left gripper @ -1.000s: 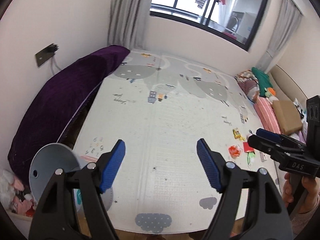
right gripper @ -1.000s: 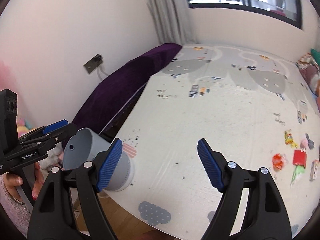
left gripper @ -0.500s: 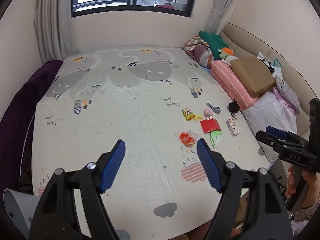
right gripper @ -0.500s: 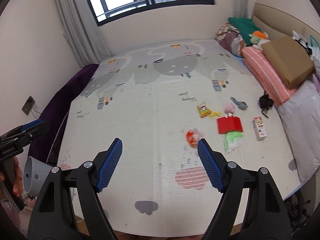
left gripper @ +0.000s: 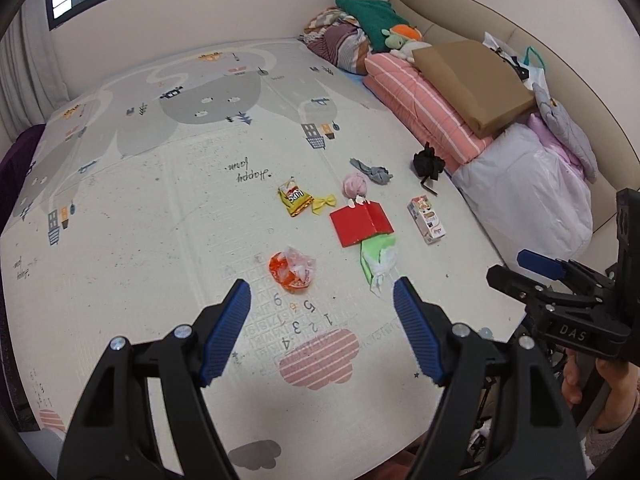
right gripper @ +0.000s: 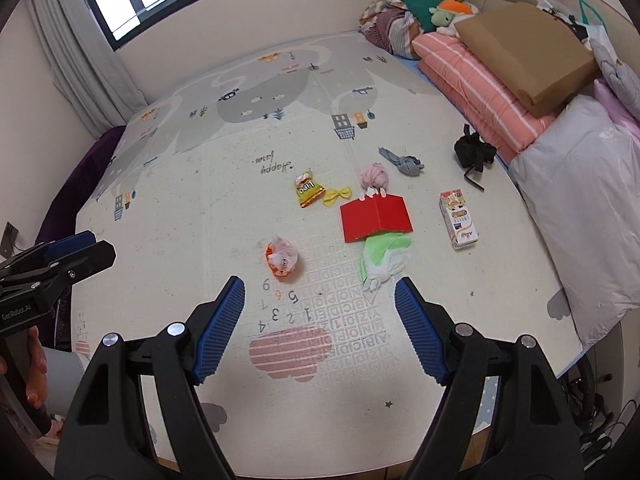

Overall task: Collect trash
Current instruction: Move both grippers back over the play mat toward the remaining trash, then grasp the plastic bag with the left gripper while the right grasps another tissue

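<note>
Several pieces of trash lie on the play mat (left gripper: 120,240): an orange-and-white crumpled wrapper (left gripper: 292,268) (right gripper: 282,261), a red folded card (left gripper: 362,224) (right gripper: 376,216), a green-and-white wrapper (left gripper: 378,260) (right gripper: 382,260), a yellow snack bag (left gripper: 294,198) (right gripper: 307,192), a yellow bow (left gripper: 324,203), a pink wad (left gripper: 355,185) and a small carton (left gripper: 427,218) (right gripper: 458,218). My left gripper (left gripper: 322,332) hovers open above the mat, just short of the orange wrapper. My right gripper (right gripper: 320,330) is open too, nothing between its fingers.
Folded pink bedding (left gripper: 424,96), a brown box (left gripper: 476,84) and a pale plastic-wrapped bundle (left gripper: 528,196) line the mat's right side. A black cloth (left gripper: 428,162) and grey rag (left gripper: 374,172) lie near them. A purple cushion (right gripper: 72,188) runs along the left; a grey bin (right gripper: 66,376) stands low left.
Both views have swung right from the purple cushion and grey bin to the trash cluster, and both grippers have come lower and closer to it. Jaws stayed open.
</note>
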The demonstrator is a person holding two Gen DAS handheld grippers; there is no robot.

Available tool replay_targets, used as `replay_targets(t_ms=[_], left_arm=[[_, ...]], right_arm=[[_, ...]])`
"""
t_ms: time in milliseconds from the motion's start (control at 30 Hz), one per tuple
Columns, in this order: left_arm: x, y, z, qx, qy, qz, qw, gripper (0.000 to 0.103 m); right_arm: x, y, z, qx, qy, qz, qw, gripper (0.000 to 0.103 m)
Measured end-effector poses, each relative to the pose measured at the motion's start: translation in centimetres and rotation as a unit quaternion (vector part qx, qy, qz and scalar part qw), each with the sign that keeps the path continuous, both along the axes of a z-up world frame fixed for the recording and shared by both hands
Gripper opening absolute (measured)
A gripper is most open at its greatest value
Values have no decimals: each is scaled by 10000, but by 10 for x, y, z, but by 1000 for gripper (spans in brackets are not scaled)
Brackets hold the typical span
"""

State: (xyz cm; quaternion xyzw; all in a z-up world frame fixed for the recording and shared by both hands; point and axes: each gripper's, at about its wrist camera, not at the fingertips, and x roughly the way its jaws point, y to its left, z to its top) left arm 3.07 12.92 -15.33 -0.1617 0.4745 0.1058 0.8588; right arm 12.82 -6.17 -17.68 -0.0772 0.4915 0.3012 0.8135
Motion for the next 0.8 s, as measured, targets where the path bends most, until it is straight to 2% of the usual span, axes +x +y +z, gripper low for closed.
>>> replay_targets(t_ms=[267, 500, 633, 800], left_arm=[[72, 10, -111, -44, 333, -427, 9985, 74], [111, 19, -206, 109, 642, -633, 9959, 74], [123, 21, -243, 198, 734, -722, 9945, 74], [134, 22, -274, 385, 788, -779, 9931, 74]], right_arm=[[51, 7, -113, -172, 341, -773, 9963, 74], [85, 17, -210, -398, 557, -1213, 9903, 71], [100, 20, -252, -468, 680, -1373, 9871, 67], [111, 25, -293, -531, 822, -1383, 9855, 66]])
